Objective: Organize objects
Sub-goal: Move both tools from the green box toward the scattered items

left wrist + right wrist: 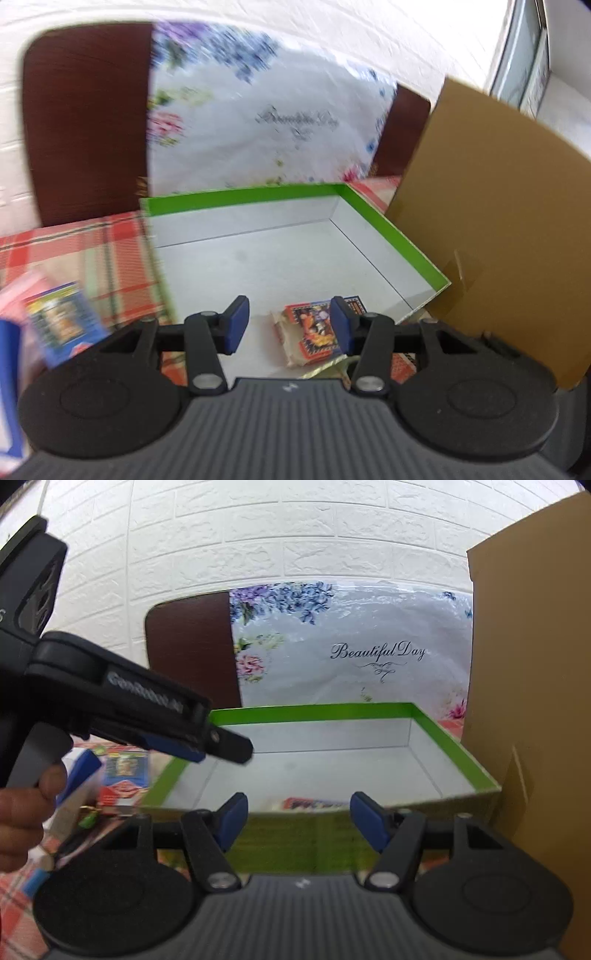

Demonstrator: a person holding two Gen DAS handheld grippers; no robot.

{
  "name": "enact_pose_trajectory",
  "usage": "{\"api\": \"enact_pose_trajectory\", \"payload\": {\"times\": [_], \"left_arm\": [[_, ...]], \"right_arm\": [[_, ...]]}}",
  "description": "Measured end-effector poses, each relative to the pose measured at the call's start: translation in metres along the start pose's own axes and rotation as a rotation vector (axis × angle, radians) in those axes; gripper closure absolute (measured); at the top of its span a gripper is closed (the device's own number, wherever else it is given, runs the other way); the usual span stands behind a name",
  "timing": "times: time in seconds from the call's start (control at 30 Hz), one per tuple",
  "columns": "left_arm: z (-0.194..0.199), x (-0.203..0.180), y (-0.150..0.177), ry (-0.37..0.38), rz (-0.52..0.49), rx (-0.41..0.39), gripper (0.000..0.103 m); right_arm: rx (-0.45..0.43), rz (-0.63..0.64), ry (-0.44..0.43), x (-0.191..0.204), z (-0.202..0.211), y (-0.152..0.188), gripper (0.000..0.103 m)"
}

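The left tool [290, 325] hangs over the near end of a shallow green-rimmed box [388, 225], its blue pads spread with nothing between them. A small orange packet [314, 334] lies on the box's grey floor at the near edge, just beside the right-hand pad, though whether they touch I cannot tell. The right tool [297, 819] hovers just outside the box's near wall, pads likewise spread and empty. On the checked tabletop [92, 240] to the left sits a blurred blue card packet [61, 321]. A brown cardboard sheet [498, 221] stands upright on the right.
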State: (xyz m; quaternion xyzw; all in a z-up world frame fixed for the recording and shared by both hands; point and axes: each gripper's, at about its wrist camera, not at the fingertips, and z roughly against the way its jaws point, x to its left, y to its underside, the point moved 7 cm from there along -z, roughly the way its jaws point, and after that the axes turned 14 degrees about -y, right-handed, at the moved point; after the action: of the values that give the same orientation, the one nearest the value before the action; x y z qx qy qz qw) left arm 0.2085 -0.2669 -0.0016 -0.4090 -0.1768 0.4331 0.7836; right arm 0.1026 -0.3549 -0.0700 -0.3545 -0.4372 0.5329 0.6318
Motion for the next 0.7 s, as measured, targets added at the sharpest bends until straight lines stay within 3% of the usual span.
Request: {"api": "enact_pose_trajectory", "payload": {"times": [0.17, 0.33, 0.5, 0.53, 0.7], "left_arm": [[0.037, 0.039, 0.037, -0.048, 0.044, 0.022, 0.052], [0.083, 0.079, 0.103, -0.126, 0.088, 0.061, 0.052], [0.108, 0.133, 0.173, -0.232, 0.192, 0.163, 0.053], [0.114, 0.144, 0.182, -0.238, 0.222, 0.151, 0.054], [0.132, 0.186, 0.185, -0.225, 0.377, 0.135, 0.053]], "right_arm": [[0.08, -0.068, -0.07, 0.033, 0.012, 0.019, 0.04], [0.171, -0.123, -0.159, 0.066, 0.008, 0.043, 0.04], [0.291, -0.074, -0.27, 0.112, -0.012, 0.065, 0.044], [0.313, -0.061, -0.293, 0.123, -0.016, 0.072, 0.044], [0.313, 0.139, -0.32, 0.17, -0.022, 0.08, 0.046]]}}
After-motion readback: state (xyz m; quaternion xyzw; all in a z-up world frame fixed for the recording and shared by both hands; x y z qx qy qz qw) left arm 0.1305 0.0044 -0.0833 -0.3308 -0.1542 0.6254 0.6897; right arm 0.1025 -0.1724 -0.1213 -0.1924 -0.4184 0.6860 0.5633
